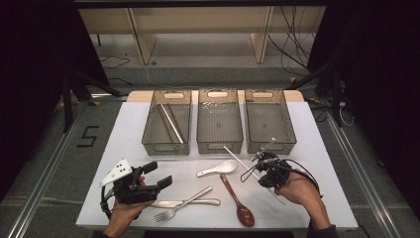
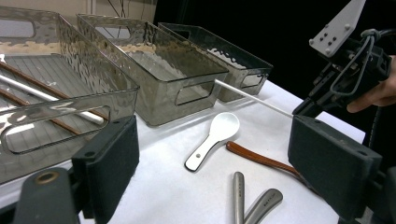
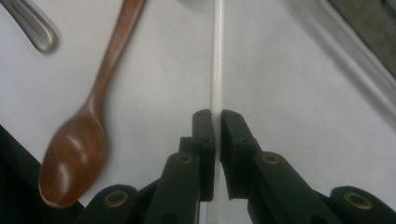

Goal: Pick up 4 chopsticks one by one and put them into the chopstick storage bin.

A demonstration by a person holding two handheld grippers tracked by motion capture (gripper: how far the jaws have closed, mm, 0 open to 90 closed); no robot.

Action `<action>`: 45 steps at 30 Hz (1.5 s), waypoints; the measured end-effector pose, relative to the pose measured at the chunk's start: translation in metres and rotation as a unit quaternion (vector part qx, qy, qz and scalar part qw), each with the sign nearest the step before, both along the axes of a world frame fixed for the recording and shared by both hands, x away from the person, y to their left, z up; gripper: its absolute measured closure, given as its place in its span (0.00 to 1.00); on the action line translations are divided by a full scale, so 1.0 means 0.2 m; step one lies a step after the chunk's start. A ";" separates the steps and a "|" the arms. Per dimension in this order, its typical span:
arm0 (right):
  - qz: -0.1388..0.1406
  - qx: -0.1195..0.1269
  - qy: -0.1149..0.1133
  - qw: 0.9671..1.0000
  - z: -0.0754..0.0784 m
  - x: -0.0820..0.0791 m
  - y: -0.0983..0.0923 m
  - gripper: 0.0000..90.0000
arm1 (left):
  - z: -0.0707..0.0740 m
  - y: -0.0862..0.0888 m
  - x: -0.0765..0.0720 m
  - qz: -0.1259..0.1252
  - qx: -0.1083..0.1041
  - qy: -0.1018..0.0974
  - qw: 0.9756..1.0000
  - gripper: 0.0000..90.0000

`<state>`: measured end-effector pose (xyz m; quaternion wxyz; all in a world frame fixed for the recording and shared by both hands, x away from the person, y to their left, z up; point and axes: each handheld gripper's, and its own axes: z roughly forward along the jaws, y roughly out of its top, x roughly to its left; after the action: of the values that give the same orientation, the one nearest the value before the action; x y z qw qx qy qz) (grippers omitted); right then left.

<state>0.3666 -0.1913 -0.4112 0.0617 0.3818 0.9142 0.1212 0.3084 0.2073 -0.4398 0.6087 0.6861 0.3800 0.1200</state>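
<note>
On the left, the left gripper (image 1: pixel 159 174) hovers near the table's (image 1: pixel 317 163) near edge with its jaws spread wide, nothing between them — a fork (image 1: pixel 181 204) and knife (image 1: pixel 185 203) lie just to its right. Further right, the right gripper (image 1: pixel 261 159) pinches a white chopstick (image 1: pixel 241 162) — held slanting above the table, its far tip pointing toward the middle bin (image 1: pixel 219 120), a brown wooden spoon (image 1: pixel 238 201) lying just left.

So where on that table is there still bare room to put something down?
Bare cloth lies left of the left bin, beside the table's left edge, and right of the right bin. The front middle is crowded: white spoon, wooden spoon, fork, knife. The middle bin looks empty.
</note>
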 end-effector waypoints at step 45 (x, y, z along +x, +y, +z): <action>0.019 0.177 -0.091 0.980 0.21 0.40 0.45 0.94 | 0.00 0.01 0.00 0.004 -0.005 0.001 1.000 0.18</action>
<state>0.4476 -0.1017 -0.3685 0.0739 0.3565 0.8760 0.3163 0.3088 0.2089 -0.4399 0.6110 0.6820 0.3838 0.1193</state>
